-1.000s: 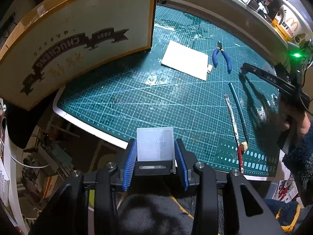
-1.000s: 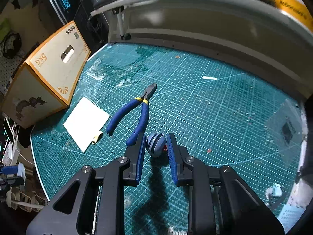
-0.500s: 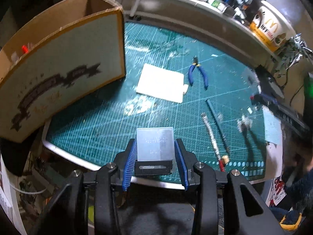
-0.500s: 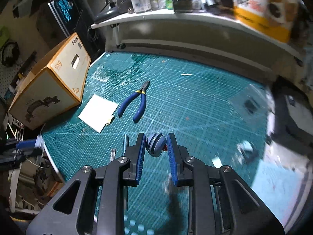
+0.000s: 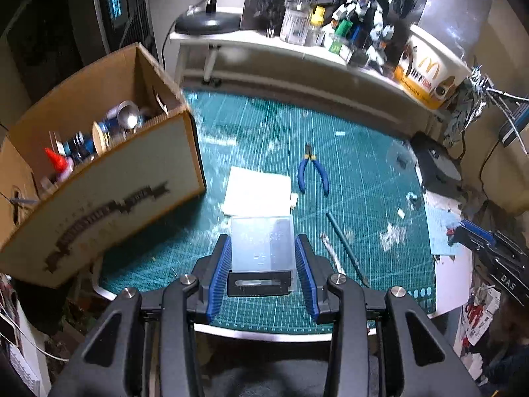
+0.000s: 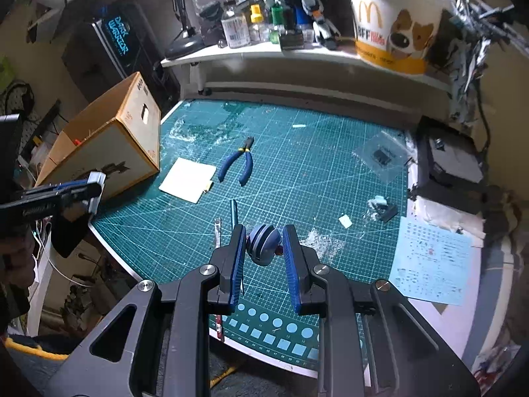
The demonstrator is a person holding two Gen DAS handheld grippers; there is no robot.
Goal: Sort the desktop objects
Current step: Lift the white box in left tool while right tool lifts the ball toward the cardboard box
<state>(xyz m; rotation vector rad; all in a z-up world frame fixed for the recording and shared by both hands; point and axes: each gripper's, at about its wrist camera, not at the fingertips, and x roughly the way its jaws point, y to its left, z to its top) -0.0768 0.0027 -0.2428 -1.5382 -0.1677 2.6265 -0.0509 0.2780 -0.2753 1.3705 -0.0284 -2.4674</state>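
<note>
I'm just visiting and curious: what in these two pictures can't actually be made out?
- Box contents: left view shows only the tops; the front wall hides the rest, and motion blurs them.
- Box print: smeared in the left view, half hidden behind the left gripper in the right view.
- Blue sheet: print too small to read.
- Blue part in the right gripper: sides covered by the pads.

The right gripper (image 6: 263, 246) clamps a blue ribbed ball (image 6: 262, 244) above the green cutting mat (image 6: 314, 172).

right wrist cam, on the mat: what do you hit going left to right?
cardboard box → white card → blue pliers → clear bag → pale blue sheet, at the mat's right edge.
</note>
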